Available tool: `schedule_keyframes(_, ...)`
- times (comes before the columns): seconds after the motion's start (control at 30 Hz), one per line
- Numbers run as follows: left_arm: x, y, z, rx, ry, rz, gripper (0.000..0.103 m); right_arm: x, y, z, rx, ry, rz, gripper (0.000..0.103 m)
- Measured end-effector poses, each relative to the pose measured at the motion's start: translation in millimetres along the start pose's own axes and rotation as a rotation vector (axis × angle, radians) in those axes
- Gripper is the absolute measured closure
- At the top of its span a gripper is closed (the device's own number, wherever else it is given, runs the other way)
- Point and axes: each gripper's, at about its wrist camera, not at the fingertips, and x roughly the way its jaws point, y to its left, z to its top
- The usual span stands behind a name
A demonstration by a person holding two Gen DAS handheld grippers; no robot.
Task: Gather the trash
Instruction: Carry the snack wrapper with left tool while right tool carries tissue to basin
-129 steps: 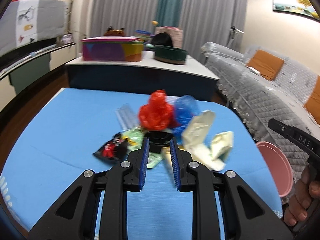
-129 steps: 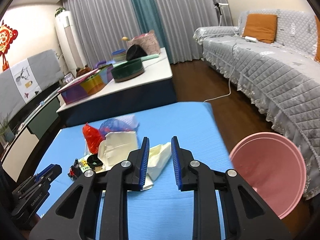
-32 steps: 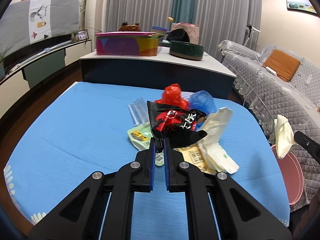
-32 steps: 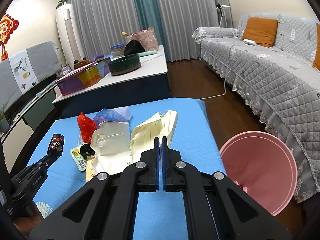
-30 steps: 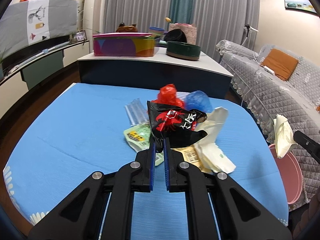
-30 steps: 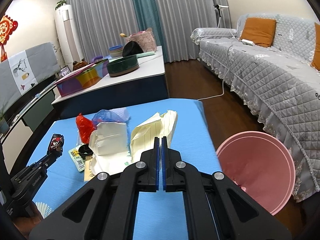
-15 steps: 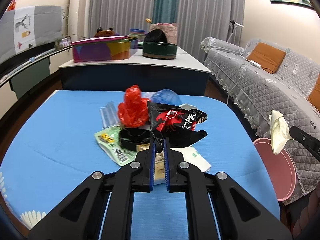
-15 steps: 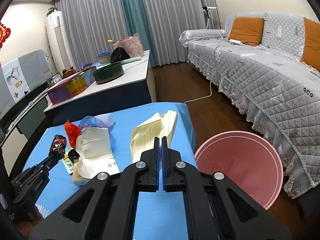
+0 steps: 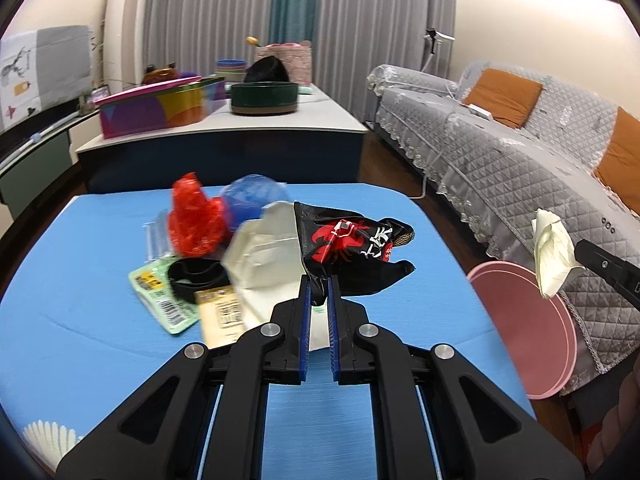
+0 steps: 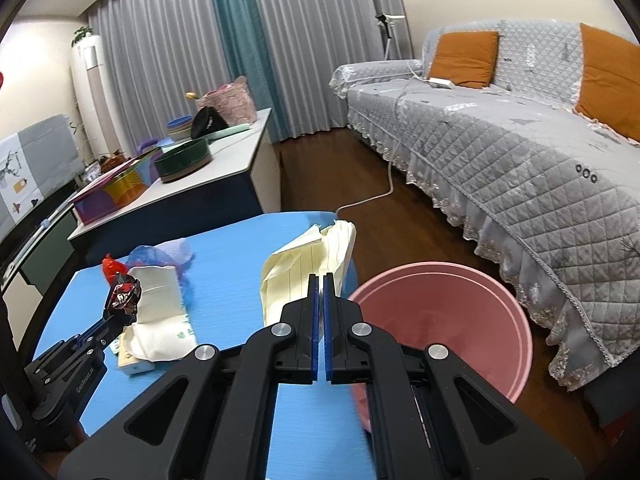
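Observation:
My left gripper [image 9: 318, 282] is shut on a black and red snack wrapper [image 9: 352, 244], held above the blue table [image 9: 92, 344]; it also shows in the right wrist view [image 10: 124, 294]. My right gripper [image 10: 320, 280] is shut on a crumpled pale yellow paper [image 10: 308, 268], held over the table's right edge beside the pink bin [image 10: 452, 320]. In the left wrist view the paper [image 9: 552, 248] hangs above the bin [image 9: 524, 320]. A pile of trash stays on the table: a red bag [image 9: 194, 216], a blue bag [image 9: 250, 198], a white bag [image 9: 264, 256], a black ring [image 9: 198, 276] and flat packets [image 9: 160, 304].
A low white cabinet [image 9: 224, 128] with a colourful box [image 9: 160, 106] and a green bowl [image 9: 264, 98] stands behind the table. A grey quilted sofa [image 10: 520, 168] with orange cushions runs along the right. A white cable [image 10: 376, 196] lies on the wooden floor.
Both grippers have swung to the right with their loads. The yellow paper now hangs nearer the pink bin, and the bin looks larger in the right wrist view.

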Motion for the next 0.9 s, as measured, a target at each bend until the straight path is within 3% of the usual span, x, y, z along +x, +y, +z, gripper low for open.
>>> schedule_keyframes(0.9, 16, -107, -10, 0.169, 0.068, -0.220, 0.095, -19, -105, 6, 0.165, -0.026, -0.144, 0.101)
